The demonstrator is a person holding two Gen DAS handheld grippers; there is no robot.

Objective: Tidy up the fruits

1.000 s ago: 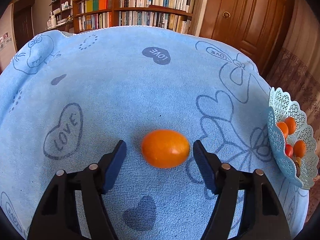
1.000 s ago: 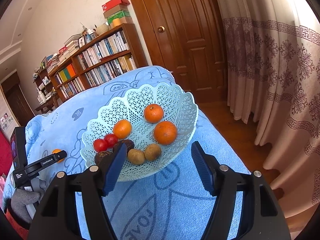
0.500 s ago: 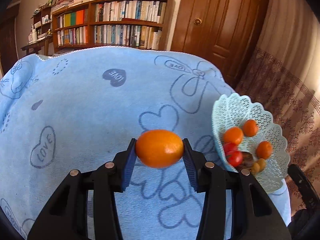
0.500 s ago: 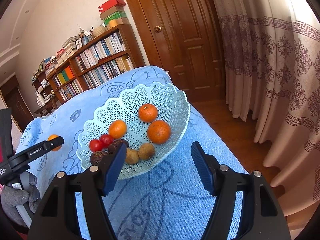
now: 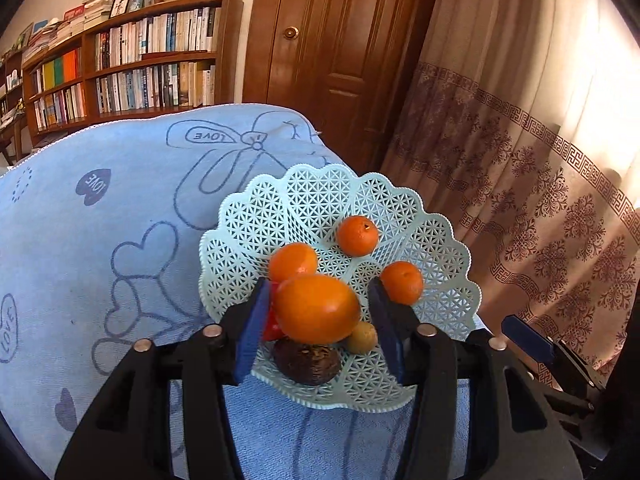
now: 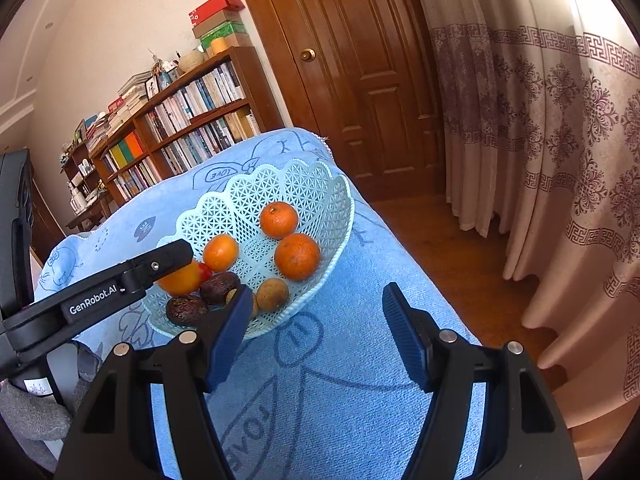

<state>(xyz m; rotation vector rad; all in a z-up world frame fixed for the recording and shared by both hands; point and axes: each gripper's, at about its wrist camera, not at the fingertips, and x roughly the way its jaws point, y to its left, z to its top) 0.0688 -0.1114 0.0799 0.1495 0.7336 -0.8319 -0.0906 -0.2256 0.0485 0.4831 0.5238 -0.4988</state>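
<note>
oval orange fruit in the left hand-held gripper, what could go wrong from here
1. The oval orange fruit sits between the fingers of the left hand-held gripper with a gap at the right pad, so it may drop early.
2. It hangs over red tomatoes and dark brown fruits; landing there could bruise them or send it rolling.
3. The pale green lattice basket stands near the blue towel's edge; a nudge might tip it.

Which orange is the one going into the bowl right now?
Find the pale green lacy bowl on the blue cloth. Just above its near side, the left gripper carries an orange fruit. It is egg-shaped and bigger than the round ones.
</note>
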